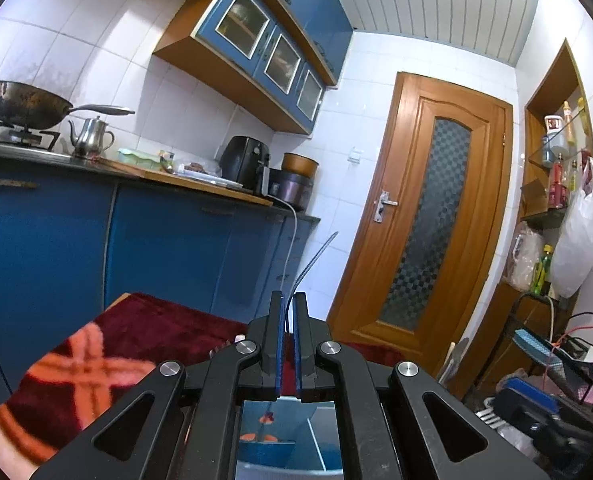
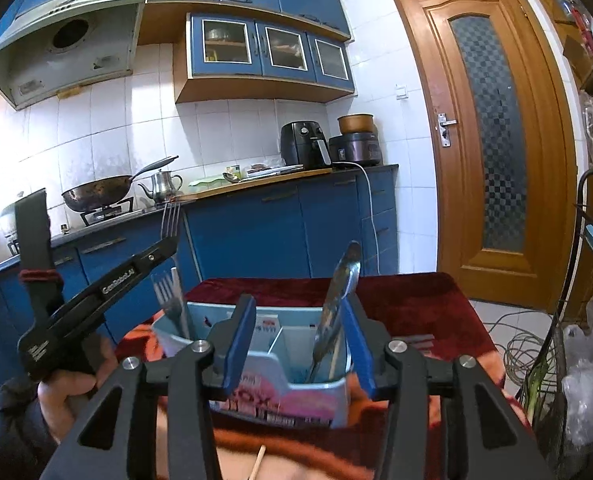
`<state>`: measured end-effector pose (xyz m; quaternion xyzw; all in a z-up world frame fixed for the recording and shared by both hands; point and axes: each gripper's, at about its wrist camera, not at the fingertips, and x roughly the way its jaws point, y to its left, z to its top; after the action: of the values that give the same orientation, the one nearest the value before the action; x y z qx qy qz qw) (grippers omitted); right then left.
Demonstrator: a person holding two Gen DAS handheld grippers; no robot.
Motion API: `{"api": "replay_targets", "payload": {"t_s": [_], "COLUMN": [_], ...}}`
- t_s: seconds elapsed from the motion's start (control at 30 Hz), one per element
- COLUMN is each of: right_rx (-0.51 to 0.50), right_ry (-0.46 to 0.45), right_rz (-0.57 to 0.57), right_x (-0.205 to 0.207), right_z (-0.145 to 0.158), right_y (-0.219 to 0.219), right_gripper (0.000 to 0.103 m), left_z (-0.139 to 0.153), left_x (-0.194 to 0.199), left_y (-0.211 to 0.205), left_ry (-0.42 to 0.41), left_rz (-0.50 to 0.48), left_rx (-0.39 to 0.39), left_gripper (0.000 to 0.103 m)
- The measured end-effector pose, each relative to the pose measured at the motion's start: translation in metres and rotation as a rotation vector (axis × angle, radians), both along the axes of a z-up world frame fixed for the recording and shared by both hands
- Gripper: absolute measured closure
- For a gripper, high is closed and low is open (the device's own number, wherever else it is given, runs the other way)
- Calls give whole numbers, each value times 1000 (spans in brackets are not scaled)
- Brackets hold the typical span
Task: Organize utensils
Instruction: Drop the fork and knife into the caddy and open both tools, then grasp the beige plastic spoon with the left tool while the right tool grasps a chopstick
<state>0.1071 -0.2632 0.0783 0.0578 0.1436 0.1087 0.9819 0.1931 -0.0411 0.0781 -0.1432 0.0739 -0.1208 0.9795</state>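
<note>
Where the right wrist camera looks along its own fingers, these things show from near to far:

Right gripper [image 2: 302,340]: jaws spread, blue pads apart, nothing pressed between them; it sits just in front of the holder, and a spoon handle stands near the right pad without being pinched.

Holder [image 2: 280,392]: a pale blue box with dividers, standing on the red blanket [image 2: 416,300] that covers the table, near its front edge.

Spoons [image 2: 336,304]: upright and leaning in the holder's right compartment, bowls up.

Forks in holder [image 2: 170,300]: standing in the left compartment, prongs up.

Stick [image 2: 256,462]: a thin pale piece lying on the blanket at the near edge; only part shows.

Left gripper [image 2: 168,240]: held in a hand [image 2: 68,396] at the left, raised above the holder's left side, jaws pressed together on a fork.

Held fork [image 2: 171,220]: prongs point up past the fingertips; from the left wrist camera only a thin curved edge [image 1: 312,260] rises from between the shut pads.

Counter [image 2: 256,184]: beyond the table, carrying a wok [image 2: 96,196], a kettle [image 2: 162,186] and an air fryer [image 2: 302,144].

Door [image 2: 492,136]: wooden, shut, at the far right.
</note>
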Motion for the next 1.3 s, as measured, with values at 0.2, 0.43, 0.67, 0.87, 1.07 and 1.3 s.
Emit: {"api": "replay_targets", "payload": {"t_s": [0.2, 0.43, 0.67, 0.87, 1.07, 1.3], "right_rx": [34, 69, 96, 89, 77, 98], "right_ry": [51, 91, 141, 188, 238, 286], "right_rz": [-5, -9, -15, -23, -17, -23], "right_x": [-15, -32, -50, -63, -76, -86], "right_z": [-6, -13, -18, -26, -35, -47], "right_y": [0, -5, -7, -6, -3, -10], "right_gripper": [53, 50, 48, 46, 45, 40], "left_z": [0, -2, 0, -4, -16, -42], "left_x": [-8, -17, -38, -62, -83, -97], "left_y": [3, 8, 13, 14, 11, 5], "left_ry": [47, 117, 186, 274, 359, 488], "left_rz": [-20, -35, -78, -97, -116, -165], "left_rx": [9, 21, 60, 126, 185, 209], "left_gripper": [96, 90, 76, 74, 69, 67]}}
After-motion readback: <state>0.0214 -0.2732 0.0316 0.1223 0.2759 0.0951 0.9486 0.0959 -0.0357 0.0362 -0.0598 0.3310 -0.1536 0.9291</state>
